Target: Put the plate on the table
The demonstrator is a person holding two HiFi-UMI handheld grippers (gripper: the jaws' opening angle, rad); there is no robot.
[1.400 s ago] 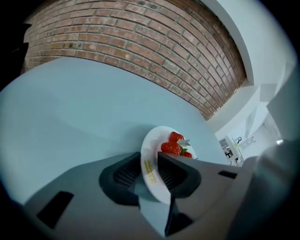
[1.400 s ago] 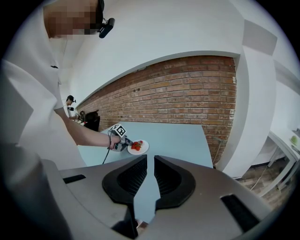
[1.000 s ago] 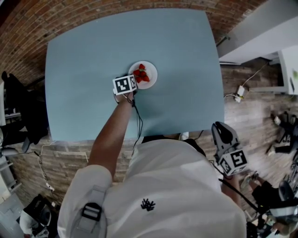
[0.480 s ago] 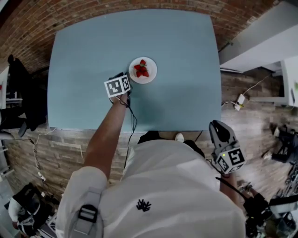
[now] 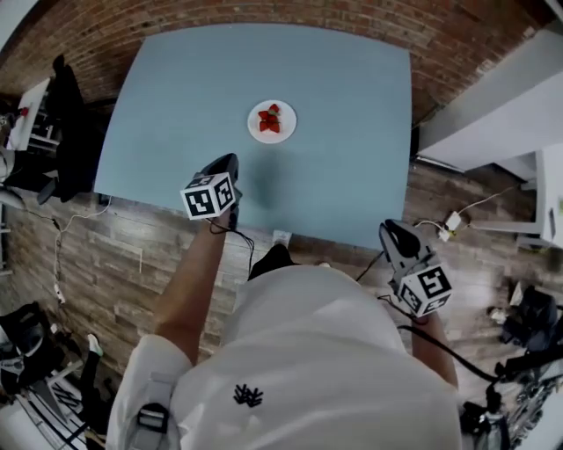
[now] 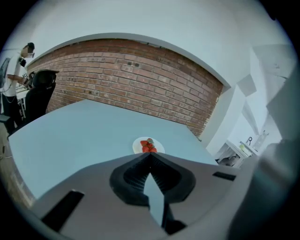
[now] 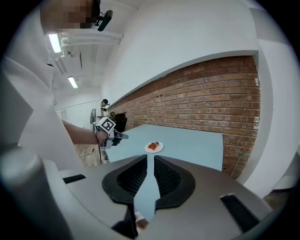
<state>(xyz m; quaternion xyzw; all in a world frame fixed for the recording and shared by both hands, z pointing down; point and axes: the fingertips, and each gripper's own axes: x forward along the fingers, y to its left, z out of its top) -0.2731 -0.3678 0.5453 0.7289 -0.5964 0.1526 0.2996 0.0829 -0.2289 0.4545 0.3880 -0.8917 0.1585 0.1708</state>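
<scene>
Brick wall [image 5: 264,13] backs the far edge of the pale blue counter [image 5: 352,132], which stands on a wood floor [image 5: 132,264]. The plate [image 5: 272,121] sits flat near the counter's middle, clear of every edge, with strawberries [image 5: 269,119] piled on it. Nothing touches it, so the placing looks done. The left gripper [image 5: 229,163] hangs above the counter's near edge, well apart from the plate and pointing at it. Its jaws have just been closing and now meet at the tips with nothing between them, which fits a tool that is finished with its load. The right gripper [image 5: 390,228] is off the counter, beyond its near right corner. Its jaws stand a narrow slit apart and hold nothing, so it seems to be kept out of the way.
</scene>
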